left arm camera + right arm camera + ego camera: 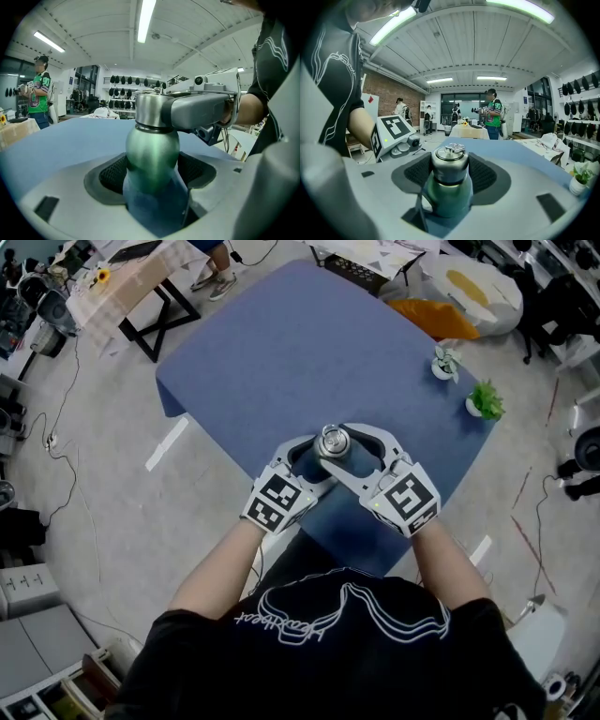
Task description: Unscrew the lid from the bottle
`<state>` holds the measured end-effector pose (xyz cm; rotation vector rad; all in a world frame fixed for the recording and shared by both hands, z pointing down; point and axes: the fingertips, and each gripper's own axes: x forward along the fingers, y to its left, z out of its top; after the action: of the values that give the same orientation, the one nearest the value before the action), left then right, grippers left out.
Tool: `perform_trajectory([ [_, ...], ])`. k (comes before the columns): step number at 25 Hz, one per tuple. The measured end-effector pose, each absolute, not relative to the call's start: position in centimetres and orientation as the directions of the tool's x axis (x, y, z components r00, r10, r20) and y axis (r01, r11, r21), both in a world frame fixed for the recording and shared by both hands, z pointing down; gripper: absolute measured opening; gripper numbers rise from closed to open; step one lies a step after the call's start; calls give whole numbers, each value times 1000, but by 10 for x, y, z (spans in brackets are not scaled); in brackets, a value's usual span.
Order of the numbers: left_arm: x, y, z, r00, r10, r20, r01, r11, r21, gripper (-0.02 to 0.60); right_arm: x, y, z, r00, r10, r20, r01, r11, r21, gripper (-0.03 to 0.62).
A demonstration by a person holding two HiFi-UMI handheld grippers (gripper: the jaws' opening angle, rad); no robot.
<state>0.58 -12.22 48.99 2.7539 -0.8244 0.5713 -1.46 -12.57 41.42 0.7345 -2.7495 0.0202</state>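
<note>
As the head view shows, the bottle [331, 452] stands upright on the blue table [281, 343], toward the near edge, directly in front of the person. Both grippers meet on it from the near side.

L gripper [152, 171]: jaws set round the green body of the bottle, below the shoulder. Its black ribbed pads [110, 176] sit against the body on both sides w/ no gap visible. Clamped on the bottle.

R gripper [450, 172]: set higher than the L one, at lid level. The silver lid [449, 164] sits between its pads [485, 173], which press its sides. Clamped on the lid. L gripper view confirms this: a grey jaw of the R gripper lies across the lid's side.

Lid condition: seated on the neck, w/ a dark seam between lid and green body. No tilt seen. Whether the thread is loosened, cannot tell.

Arms: both forearms bare. The marker cubes of the two grippers lie well apart, either side of the bottle.

Other items on the table: two small potted plants [485, 399] at the far R edge, well apart from the bottle.

Surroundings: a person in a green shirt [492, 112] stands beyond the table's far side. Cables lie on the floor L of the table.
</note>
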Motion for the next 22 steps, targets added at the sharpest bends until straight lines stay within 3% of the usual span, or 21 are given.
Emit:
perform_trajectory([
  [10, 6, -121, 490, 837, -361, 412, -430, -898, 87, 344, -17, -123, 414, -886, -324, 331, -327, 944, 50, 255],
  [22, 4, -120, 490, 891, -99, 443, -153, -984, 87, 344, -20, -122, 414, -910, -151, 387, -149, 988, 37, 255],
])
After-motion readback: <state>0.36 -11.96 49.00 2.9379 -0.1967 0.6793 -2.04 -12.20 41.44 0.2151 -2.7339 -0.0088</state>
